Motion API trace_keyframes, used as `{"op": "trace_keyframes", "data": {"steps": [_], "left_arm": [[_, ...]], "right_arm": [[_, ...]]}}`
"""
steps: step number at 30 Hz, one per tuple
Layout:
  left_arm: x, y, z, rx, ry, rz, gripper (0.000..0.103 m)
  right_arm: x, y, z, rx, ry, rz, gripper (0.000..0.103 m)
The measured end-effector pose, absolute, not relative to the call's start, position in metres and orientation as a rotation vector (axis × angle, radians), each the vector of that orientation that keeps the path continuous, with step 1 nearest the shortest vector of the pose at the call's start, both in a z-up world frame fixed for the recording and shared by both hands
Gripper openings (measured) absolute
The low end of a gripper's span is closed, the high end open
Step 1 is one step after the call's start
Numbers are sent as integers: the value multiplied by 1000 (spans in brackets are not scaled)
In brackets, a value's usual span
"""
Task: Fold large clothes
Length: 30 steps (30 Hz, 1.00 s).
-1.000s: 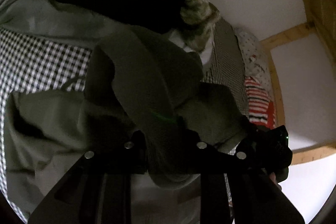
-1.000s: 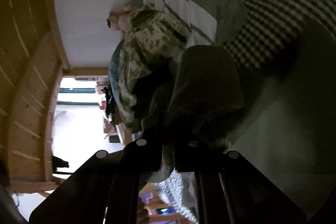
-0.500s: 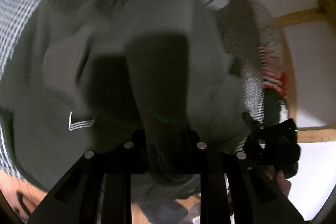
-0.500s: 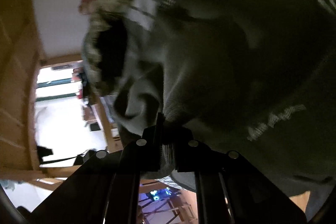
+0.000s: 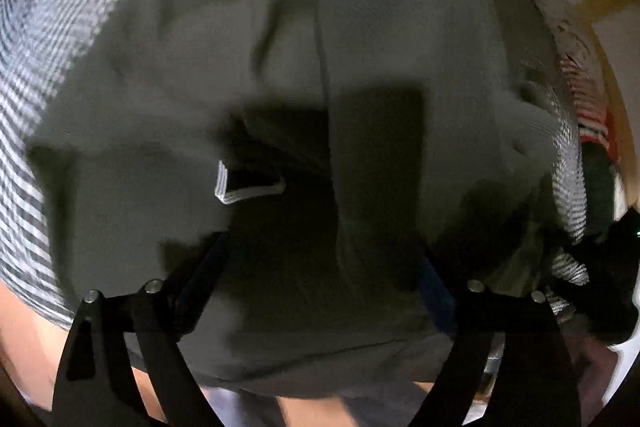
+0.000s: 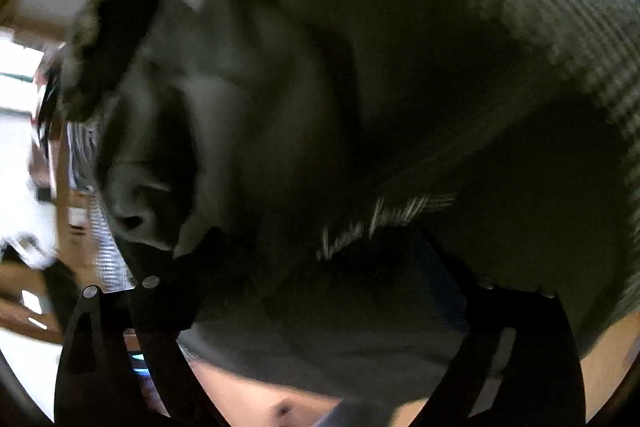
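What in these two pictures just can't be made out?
- Left wrist view: the grey garment's outline, lost to blur and the frame edge.
- Right wrist view: the pale lettering on the garment, too smeared and dark to read.
- Both views: the bed's checked cover, mostly under the garment.

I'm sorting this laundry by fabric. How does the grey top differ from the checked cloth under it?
The grey top is plain, with a small white mark; the checked cloth is patterned in dark and white. The top lies rumpled on top; the cloth is spread beneath it. Both are soft fabric.
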State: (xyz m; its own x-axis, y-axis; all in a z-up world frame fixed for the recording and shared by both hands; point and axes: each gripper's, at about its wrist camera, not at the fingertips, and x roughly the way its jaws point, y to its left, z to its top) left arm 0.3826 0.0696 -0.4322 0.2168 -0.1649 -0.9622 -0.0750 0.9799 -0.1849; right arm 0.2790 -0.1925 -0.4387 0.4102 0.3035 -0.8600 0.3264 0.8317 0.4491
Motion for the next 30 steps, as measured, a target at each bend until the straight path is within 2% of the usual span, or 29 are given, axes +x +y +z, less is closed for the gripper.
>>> {"op": "trace_keyframes", "data": {"steps": [1, 4, 6, 8, 11, 14, 19, 26, 30], "left_arm": [[381, 66, -420, -153, 1324, -57, 88], [381, 56, -382, -28, 1187, -51, 88], [391, 43, -355, 17, 1063, -76, 92], [410, 27, -346, 29, 989, -119, 94], [448, 5, -365, 45, 1050, -144, 94], [483, 2, -412, -5, 1169, -108, 94], [500, 2, -471, 51, 1305, -69, 95], [500, -10, -486, 137, 1268, -52, 98], [499, -11, -475, 115, 1284, -53, 98]], "right_arm": [[276, -190, -420, 512, 1107, -41, 100], [276, -168, -374, 117, 904, -27, 100], [297, -154, -374, 16, 887, 73, 100], [319, -147, -382, 44, 910, 154, 100], [348, -142, -396, 103, 920, 237, 100], [368, -131, -414, 64, 929, 263, 100], [391, -117, -453, -16, 1025, 241, 100], [391, -125, -489, 41, 1066, 261, 100], [386, -130, -469, 51, 1057, 248, 100]]}}
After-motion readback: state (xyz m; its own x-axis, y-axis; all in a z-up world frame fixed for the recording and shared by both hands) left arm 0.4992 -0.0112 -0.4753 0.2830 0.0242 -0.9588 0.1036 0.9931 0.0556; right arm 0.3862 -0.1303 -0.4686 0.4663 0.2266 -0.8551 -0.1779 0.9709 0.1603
